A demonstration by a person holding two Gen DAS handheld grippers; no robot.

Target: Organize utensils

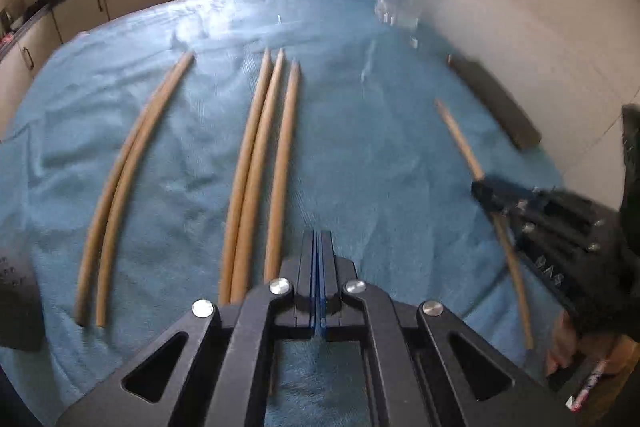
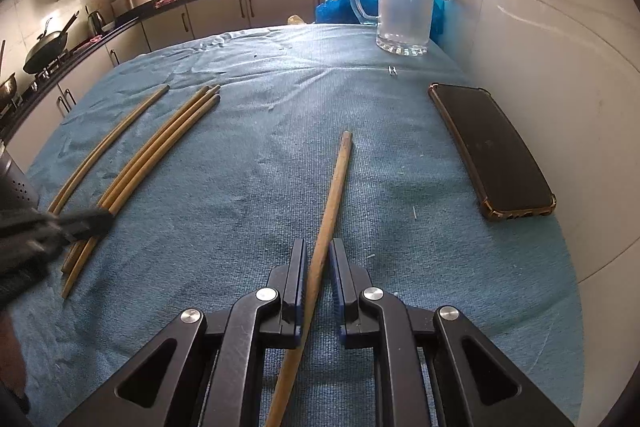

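Observation:
Several wooden chopsticks lie on a blue towel (image 1: 360,131). In the left wrist view a pair (image 1: 132,179) lies at the left and a group of three (image 1: 260,163) in the middle. My left gripper (image 1: 319,239) is shut and empty, just right of the three. A single chopstick (image 2: 330,211) lies between the fingers of my right gripper (image 2: 319,255), which is slightly open around it, not pinching. The same chopstick (image 1: 460,139) and right gripper (image 1: 486,193) show at the right of the left wrist view.
A black phone (image 2: 492,151) lies at the towel's right edge beside a white tiled wall. A glass jug (image 2: 404,3) and a blue bag (image 2: 340,3) stand at the far end. A dark perforated holder (image 1: 16,299) stands at the left. Kitchen counters run behind.

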